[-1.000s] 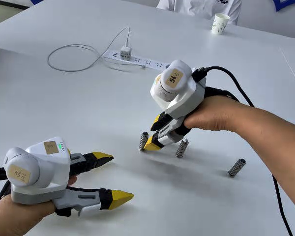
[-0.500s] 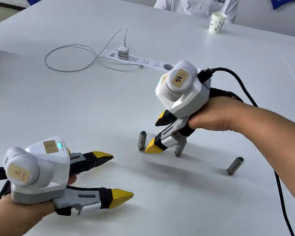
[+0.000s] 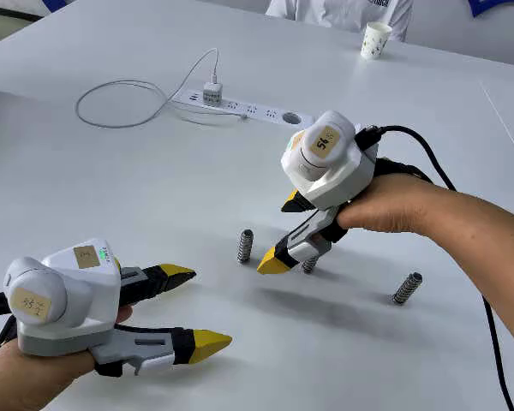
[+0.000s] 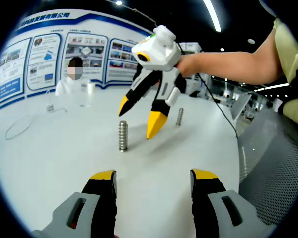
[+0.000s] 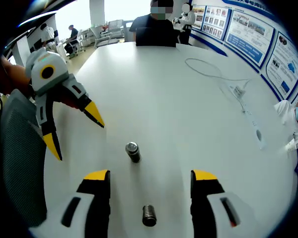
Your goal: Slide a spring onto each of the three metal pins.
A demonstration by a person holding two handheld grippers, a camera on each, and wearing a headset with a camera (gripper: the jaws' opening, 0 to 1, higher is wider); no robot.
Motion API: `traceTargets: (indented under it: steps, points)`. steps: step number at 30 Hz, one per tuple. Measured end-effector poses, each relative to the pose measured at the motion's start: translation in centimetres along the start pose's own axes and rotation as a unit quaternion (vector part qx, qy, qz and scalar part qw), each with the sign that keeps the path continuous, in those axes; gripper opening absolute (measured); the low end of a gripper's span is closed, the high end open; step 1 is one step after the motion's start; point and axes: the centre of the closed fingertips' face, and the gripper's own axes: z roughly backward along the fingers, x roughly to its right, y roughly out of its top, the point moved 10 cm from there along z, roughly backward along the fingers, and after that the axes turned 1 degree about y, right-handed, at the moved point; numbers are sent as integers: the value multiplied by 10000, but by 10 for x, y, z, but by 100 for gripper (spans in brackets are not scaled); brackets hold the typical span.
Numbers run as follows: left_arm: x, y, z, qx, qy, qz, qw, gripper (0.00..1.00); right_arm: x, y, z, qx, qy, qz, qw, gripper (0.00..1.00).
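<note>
The right gripper [image 3: 283, 235] points steeply down at the table [image 3: 111, 188], its jaws apart and empty. In the right gripper view, a spring [image 5: 149, 214] stands between the jaws, and a second spring [image 5: 132, 151] stands upright just beyond the tips. A third spring [image 3: 407, 288] leans well apart, to the right. The left gripper [image 3: 194, 306] sits low, open and holding nothing.

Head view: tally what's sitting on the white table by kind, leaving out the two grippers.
Springs: 3
Power strip: 1
Charger with cable: 1
Paper cup: 1
Total: 6
</note>
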Motion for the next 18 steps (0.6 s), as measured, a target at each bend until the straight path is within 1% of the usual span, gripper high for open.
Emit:
traceTargets:
  steps: [9,18]
  points:
    - [0,2,0,-10,-7,-16,10000,61,3,-6,4,139,-89,-88,9998,75]
    - [2,4,0,-14,-14,-36,10000,61,3,-15,9,203,-165,-171,9995,78]
